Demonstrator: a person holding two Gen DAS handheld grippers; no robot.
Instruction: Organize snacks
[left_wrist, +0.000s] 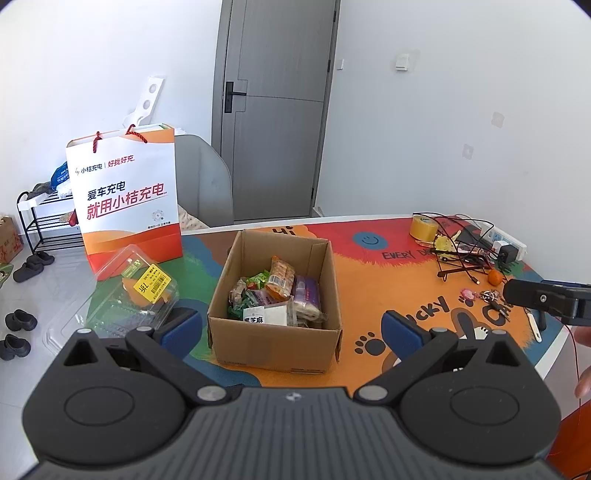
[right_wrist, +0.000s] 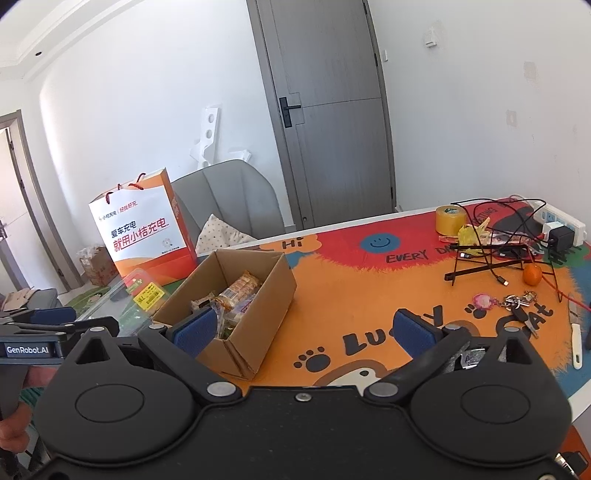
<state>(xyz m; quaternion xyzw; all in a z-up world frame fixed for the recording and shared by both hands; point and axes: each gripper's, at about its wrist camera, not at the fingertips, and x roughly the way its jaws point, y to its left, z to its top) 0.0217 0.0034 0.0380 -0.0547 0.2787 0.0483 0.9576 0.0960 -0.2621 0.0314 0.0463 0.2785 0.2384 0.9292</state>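
An open cardboard box (left_wrist: 275, 343) (right_wrist: 258, 295) stands on the colourful table mat, holding several wrapped snacks (left_wrist: 280, 291) (right_wrist: 236, 291). My left gripper (left_wrist: 291, 328) hovers just in front of the box, open, with nothing between its blue pads. My right gripper (right_wrist: 306, 328) is also open and empty, to the right of the box, its left pad near the box's front corner. The right gripper's body (left_wrist: 546, 299) shows at the right edge of the left wrist view. A clear plastic clamshell (left_wrist: 136, 291) (right_wrist: 144, 295) with a yellow label lies left of the box.
An orange-and-white paper bag (left_wrist: 125, 195) (right_wrist: 144, 229) stands behind the clamshell. At the far right lie a tape roll (right_wrist: 448, 219), a wire stand with cables (right_wrist: 491, 258), a small orange (right_wrist: 532, 275), keys (right_wrist: 517, 302) and a power strip (right_wrist: 565, 223). A grey chair (right_wrist: 229, 195) stands behind the table.
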